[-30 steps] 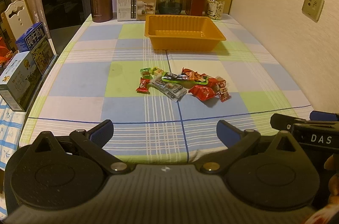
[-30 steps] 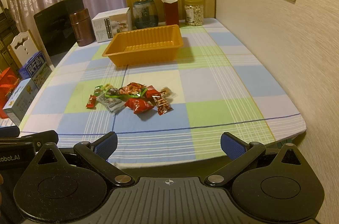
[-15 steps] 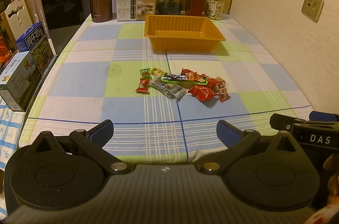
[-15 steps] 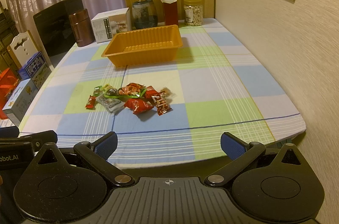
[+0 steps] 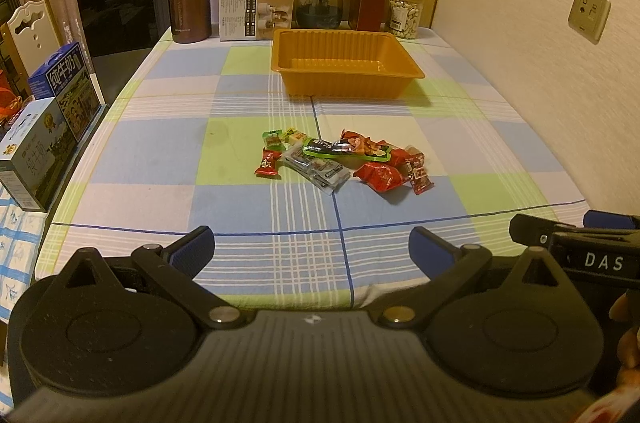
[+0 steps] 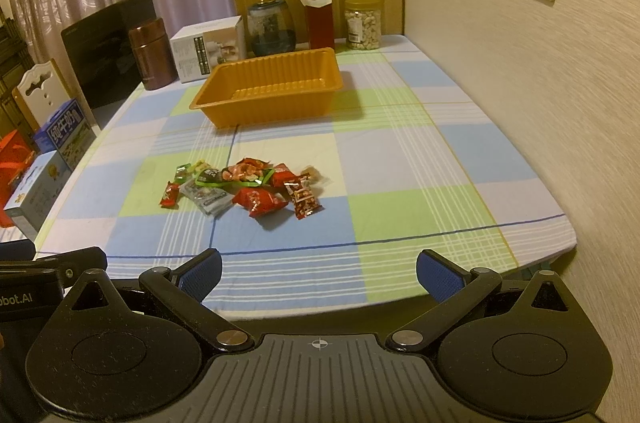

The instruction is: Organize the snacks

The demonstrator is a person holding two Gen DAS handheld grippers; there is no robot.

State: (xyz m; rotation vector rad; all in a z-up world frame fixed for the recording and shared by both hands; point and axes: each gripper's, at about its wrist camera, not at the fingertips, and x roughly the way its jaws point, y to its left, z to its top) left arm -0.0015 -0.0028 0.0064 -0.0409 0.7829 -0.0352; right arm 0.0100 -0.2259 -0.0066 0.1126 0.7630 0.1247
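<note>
On the checked-cloth surface (image 5: 160, 159), the heap of small foil snack packets (image 5: 344, 159) lies straight ahead of both spread-open, empty tools, left tool (image 5: 312, 247) and right tool (image 6: 318, 269), before the ribbed orange plastic tray (image 5: 344, 63).

**Snacks piled before an empty orange tray**

The left gripper with blue pads (image 5: 312, 249) hangs wide open at the near edge of the checked tablecloth (image 5: 160, 151). A pile of small wrapped snacks (image 5: 344, 159) lies in the middle, well apart from the orange ribbed plastic tray (image 5: 344, 87) behind. The right gripper's black body (image 5: 580, 255) shows at the right edge.
</note>
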